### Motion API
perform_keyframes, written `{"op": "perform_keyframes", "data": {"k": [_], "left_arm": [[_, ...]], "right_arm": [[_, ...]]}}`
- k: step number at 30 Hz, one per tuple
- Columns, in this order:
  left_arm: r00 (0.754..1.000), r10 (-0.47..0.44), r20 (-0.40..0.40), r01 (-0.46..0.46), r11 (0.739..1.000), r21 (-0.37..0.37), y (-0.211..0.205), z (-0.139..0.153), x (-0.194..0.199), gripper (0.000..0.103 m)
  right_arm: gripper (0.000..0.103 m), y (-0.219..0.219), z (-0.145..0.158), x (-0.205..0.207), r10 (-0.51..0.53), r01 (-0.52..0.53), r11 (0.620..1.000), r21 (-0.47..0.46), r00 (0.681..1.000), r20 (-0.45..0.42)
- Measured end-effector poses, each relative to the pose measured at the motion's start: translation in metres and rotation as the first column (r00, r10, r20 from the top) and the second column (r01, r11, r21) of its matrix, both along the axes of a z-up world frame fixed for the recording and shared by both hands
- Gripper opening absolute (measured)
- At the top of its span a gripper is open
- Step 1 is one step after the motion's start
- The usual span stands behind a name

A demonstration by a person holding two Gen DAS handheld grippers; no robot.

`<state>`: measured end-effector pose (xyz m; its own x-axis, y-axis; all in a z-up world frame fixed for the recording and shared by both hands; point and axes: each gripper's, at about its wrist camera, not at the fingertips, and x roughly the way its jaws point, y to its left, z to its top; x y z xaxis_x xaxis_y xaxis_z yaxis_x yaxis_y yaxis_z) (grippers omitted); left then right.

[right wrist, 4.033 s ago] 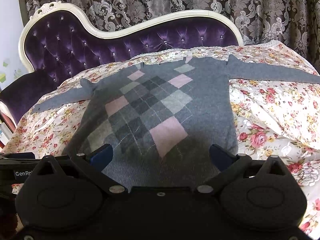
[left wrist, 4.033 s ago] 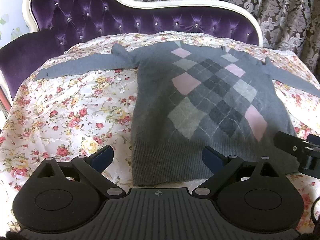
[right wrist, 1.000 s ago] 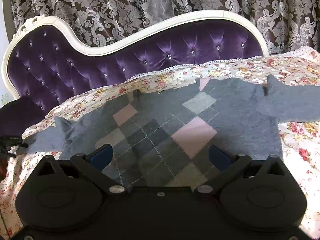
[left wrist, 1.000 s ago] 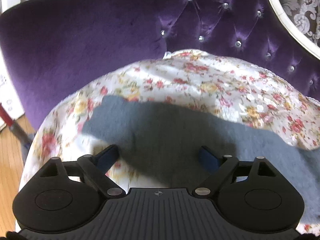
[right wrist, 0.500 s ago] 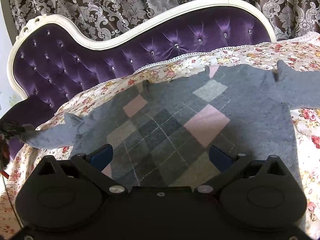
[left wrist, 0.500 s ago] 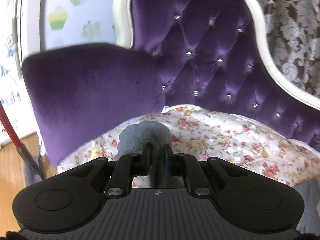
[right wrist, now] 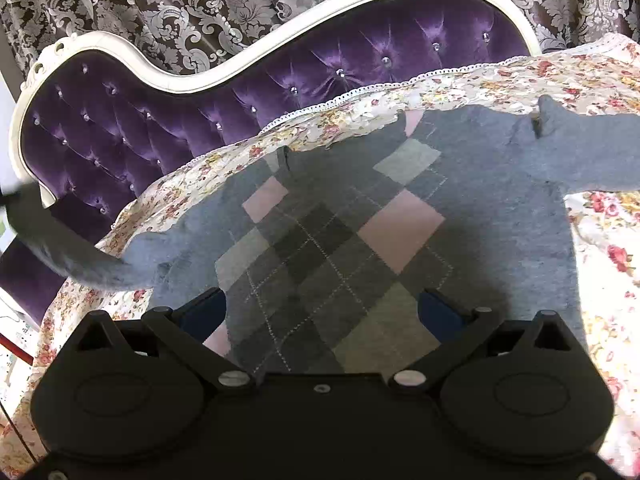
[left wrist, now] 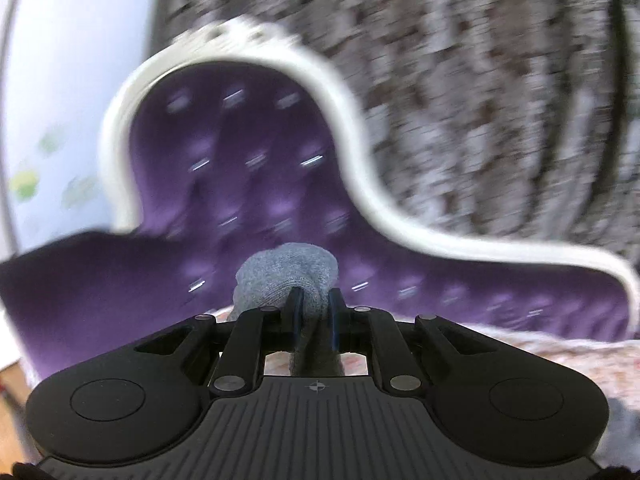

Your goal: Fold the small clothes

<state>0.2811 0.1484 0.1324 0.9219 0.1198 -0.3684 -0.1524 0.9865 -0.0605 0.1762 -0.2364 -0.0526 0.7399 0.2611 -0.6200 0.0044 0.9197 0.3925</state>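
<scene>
Floral sheet (right wrist: 592, 264) under sweater (right wrist: 360, 232)

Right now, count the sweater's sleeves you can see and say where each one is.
2. The left sleeve is lifted off the floral cover, its cuff pinched in the left tongs. The right sleeve lies flat, stretching past the frame edge.

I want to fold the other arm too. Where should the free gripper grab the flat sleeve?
Probably at its cuff end, which is out of view past the right edge. The sleeve lies flat on the floral cover, so the open right gripper should come from above, one finger sliding under the edge. The left gripper pinches its sleeve the same way.
</scene>
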Motion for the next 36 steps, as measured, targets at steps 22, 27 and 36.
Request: {"op": "perform_keyframes", "data": {"k": [22, 27, 36], "left_arm": [[0.808, -0.559, -0.188, 0.565, 0.825, -0.022, -0.311, -0.122, 0.029, 0.013], [0.761, -0.592, -0.264, 0.608, 0.793, -0.025, -0.332, -0.158, 0.021, 0.014], [0.746, -0.601, -0.288, 0.633, 0.773, 0.027, -0.319, -0.166, -0.009, 0.031]], "right_arm": [[0.102, -0.087, 0.035, -0.005, -0.276, 0.269, 0.956, 0.119, 0.961, 0.038], [0.102, -0.118, 0.040, -0.010, -0.376, 0.364, 0.915, 0.172, 0.925, 0.046], [0.102, -0.134, 0.038, -0.014, -0.428, 0.411, 0.888, 0.206, 0.903, 0.039]]}}
